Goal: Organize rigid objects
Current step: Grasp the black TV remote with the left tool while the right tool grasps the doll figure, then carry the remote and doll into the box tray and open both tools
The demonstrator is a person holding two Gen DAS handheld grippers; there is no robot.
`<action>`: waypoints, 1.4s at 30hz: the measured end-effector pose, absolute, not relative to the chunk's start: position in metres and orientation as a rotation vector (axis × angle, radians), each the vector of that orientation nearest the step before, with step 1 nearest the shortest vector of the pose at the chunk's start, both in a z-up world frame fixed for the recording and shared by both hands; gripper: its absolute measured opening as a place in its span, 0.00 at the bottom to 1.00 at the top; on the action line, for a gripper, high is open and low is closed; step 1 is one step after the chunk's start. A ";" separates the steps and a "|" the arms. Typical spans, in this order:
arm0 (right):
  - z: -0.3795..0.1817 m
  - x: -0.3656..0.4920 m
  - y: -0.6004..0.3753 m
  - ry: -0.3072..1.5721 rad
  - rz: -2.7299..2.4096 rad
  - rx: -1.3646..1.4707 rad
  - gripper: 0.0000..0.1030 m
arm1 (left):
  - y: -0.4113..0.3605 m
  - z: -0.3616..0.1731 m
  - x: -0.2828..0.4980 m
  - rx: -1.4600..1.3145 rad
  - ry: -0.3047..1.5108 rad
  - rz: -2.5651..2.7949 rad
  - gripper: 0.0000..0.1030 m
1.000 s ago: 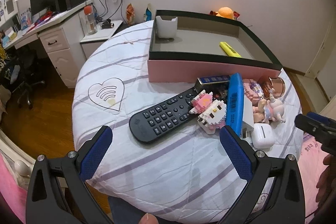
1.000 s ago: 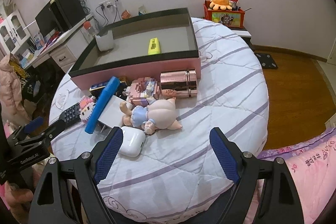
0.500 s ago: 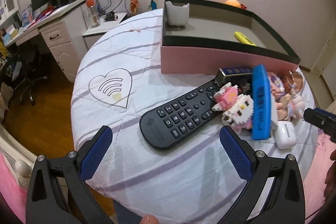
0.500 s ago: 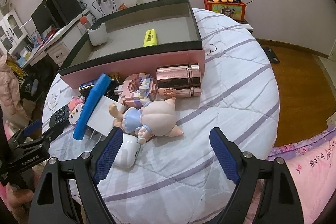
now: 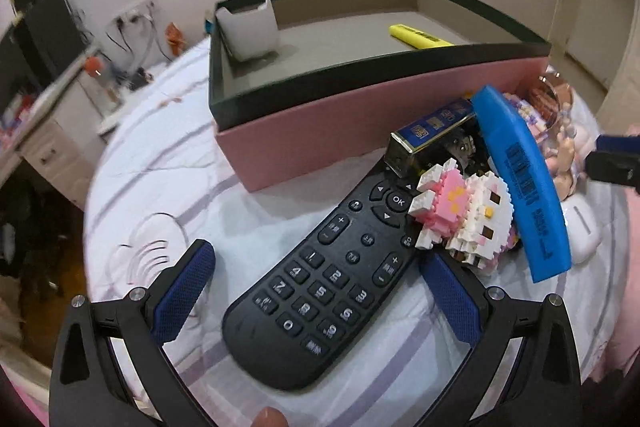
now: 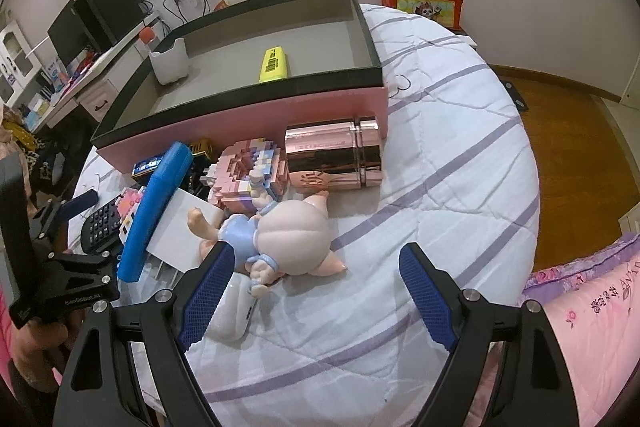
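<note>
A black remote (image 5: 320,283) lies on the round table, its near end between the open fingers of my left gripper (image 5: 316,291). A pink-and-white brick cat (image 5: 464,215) and a blue case (image 5: 524,183) lie against the remote's far end. My right gripper (image 6: 316,299) is open just in front of a pig doll (image 6: 288,231), with a white earbud case (image 6: 232,307) by its left finger. A pink brick figure (image 6: 248,175) and a rose-gold canister (image 6: 336,155) lie behind. The pink box (image 6: 256,115) holds a yellow marker (image 6: 274,63) and a white cup (image 6: 170,63).
The table edge curves close on the right, with wood floor (image 6: 576,139) beyond. A desk with a monitor (image 6: 96,23) stands far left. A pink quilt (image 6: 592,311) lies at the lower right. A blue-and-gold box (image 5: 432,127) rests by the pink box's wall.
My left gripper has moved forward and down until its fingers flank the remote's near end. My right gripper has moved closer to the pig doll. Both stayed open.
</note>
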State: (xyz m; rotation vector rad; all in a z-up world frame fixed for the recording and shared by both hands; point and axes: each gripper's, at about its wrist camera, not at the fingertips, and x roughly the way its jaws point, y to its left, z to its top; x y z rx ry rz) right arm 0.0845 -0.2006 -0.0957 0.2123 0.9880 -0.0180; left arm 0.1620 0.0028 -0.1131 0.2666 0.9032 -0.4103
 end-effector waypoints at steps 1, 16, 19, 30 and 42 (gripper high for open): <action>-0.096 0.085 -0.200 0.989 -0.018 0.211 0.83 | 0.006 -0.114 0.164 0.242 0.914 -0.425 1.00; -0.098 0.089 -0.202 0.993 -0.024 0.218 0.83 | -0.004 -0.110 0.167 0.303 0.918 -0.578 0.78; -0.098 0.088 -0.202 0.991 -0.023 0.216 0.83 | -0.009 -0.109 0.153 0.324 0.892 -0.564 0.67; -0.100 0.090 -0.204 0.985 0.014 0.215 0.78 | -0.013 -0.103 0.119 0.271 0.911 -0.511 0.48; -0.101 0.101 -0.195 0.943 0.066 0.212 0.42 | -0.016 -0.106 0.129 0.155 0.909 -0.452 0.42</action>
